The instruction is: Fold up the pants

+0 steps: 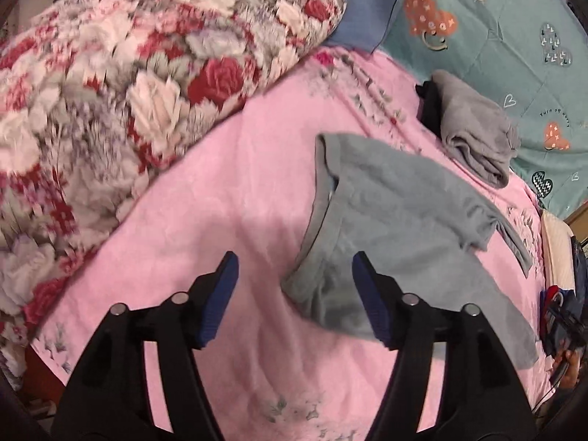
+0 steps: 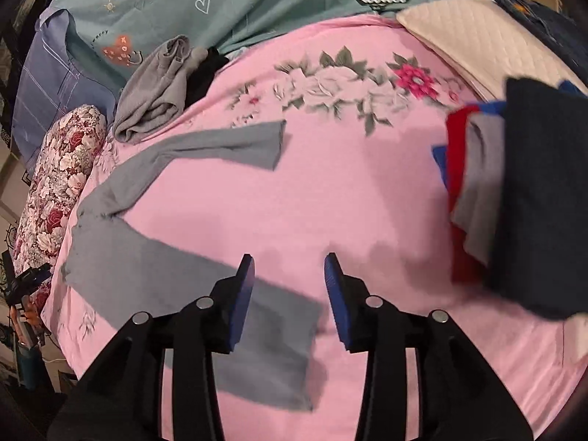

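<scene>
- A pink floral bed sheet [image 2: 330,198] is covering the bed.
- A rose-patterned quilt [image 1: 128,84] is bunching along the left side.
- The grey-blue pants [image 1: 397,228] are lying flat on the sheet, waistband toward the left, legs spreading right and apart.
- A clothing stack [image 2: 529,191] is sitting at the right.
- A folded grey garment [image 1: 474,136] is resting on the far side.
- The left hand-held gripper [image 1: 294,272] is hovering open over the waistband, gripping nothing.
- The right hand-held gripper [image 2: 290,268] is hovering partly open above a leg cuff, empty.
</scene>
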Available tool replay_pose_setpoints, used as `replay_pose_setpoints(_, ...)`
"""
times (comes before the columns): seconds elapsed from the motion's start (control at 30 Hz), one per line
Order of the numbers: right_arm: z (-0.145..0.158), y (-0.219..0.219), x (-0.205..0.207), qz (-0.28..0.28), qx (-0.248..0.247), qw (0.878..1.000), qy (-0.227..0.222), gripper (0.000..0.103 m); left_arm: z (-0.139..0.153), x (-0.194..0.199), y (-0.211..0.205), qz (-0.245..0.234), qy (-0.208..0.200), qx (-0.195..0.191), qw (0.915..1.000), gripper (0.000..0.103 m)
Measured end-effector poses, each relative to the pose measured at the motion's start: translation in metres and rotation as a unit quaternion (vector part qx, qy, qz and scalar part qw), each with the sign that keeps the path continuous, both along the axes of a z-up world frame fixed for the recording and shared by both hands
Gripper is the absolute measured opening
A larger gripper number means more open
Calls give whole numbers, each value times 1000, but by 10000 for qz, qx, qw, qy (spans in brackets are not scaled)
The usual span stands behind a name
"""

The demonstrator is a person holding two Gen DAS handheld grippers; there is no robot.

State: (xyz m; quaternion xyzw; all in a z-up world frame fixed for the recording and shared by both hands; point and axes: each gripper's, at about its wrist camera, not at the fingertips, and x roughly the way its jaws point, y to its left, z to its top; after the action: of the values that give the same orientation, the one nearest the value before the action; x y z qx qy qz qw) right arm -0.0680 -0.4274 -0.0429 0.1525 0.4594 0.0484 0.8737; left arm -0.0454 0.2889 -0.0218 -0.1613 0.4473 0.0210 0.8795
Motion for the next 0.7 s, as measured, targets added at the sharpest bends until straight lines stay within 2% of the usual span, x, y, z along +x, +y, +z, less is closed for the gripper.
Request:
replay_pose_setpoints(0.03,-5,4,20,18,-31,10000,15,41,4,3,-3,-11,-22,40,10000,70)
replay_pose_setpoints(0.07,-5,4,20,18,-31,10000,15,41,8,8,-7,-28,-24,71,10000,71)
replay_pose_setpoints(0.23,-44,18,101,-58,-24,9997,227,41,12,38,-24,-25,64,72,10000,74)
replay_pose_setpoints(0.33,-51,26,118,-11,129,9999,70,42,5,62,-31,73,179,-39,9998,78)
replay_pose_setpoints(0.37,-50,32,121,121,79,9999,33,32,2,71,-31,147,223,-114,9996,78)
replay_pose_setpoints(0.4,-50,38,122,233,-31,9997,25,14,-1,82,-31,223,274,-204,9992,78)
replay_pose_setpoints(0.43,-50,45,125,391,-166,9990,97,8,-4,92,-30,297,314,-281,9987,78)
replay_pose_setpoints(0.53,-38,56,123,530,-546,9971,29,8,-10,117,-34,334,396,-410,9978,78)
replay_pose_setpoints(0.7,11,25,104,286,-633,9971,-306,8,-24,143,-43,53,615,-352,9975,81)
